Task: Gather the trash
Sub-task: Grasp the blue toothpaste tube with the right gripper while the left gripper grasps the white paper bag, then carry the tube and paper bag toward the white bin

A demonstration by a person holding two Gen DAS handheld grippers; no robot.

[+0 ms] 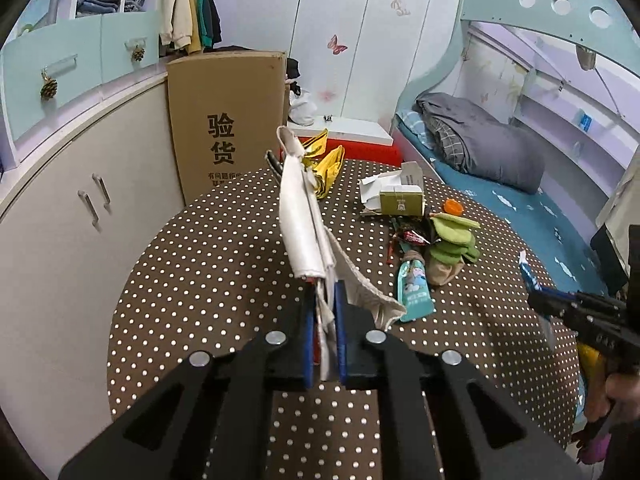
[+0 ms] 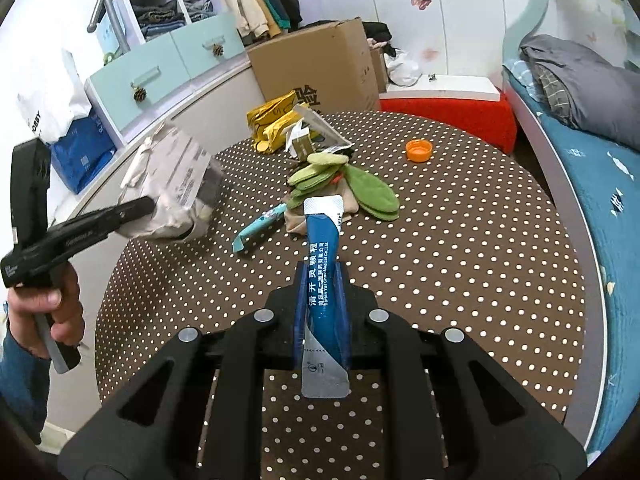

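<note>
Your left gripper [image 1: 324, 312] was pinched tight on a crumpled white wrapper [image 1: 304, 216], its blue pads pressing the wrapper from both sides while the rest of it stood up and flopped over above the polka-dot tablecloth [image 1: 208, 280], clear of the surface. Your right gripper [image 2: 322, 300] was clamped on a blue and silver sachet [image 2: 320, 280] with printed lettering, the sachet running lengthwise between the fingers and sticking out past both ends, also held above the cloth. From the right wrist view, your left hand [image 2: 48, 312] gripped the tool's handle at the left edge of the table. The other trash lay on the table ahead of you: a teal tube [image 1: 414, 292] lay flat beside a heap of green insoles [image 1: 456, 240], with a small olive box [image 1: 402, 202] and torn white cardboard just beyond them, an orange bottle cap [image 2: 419, 150] apart to the right, and a yellow foil bag [image 2: 274, 124] near the far edge by the large cardboard box [image 1: 228, 120]
</note>
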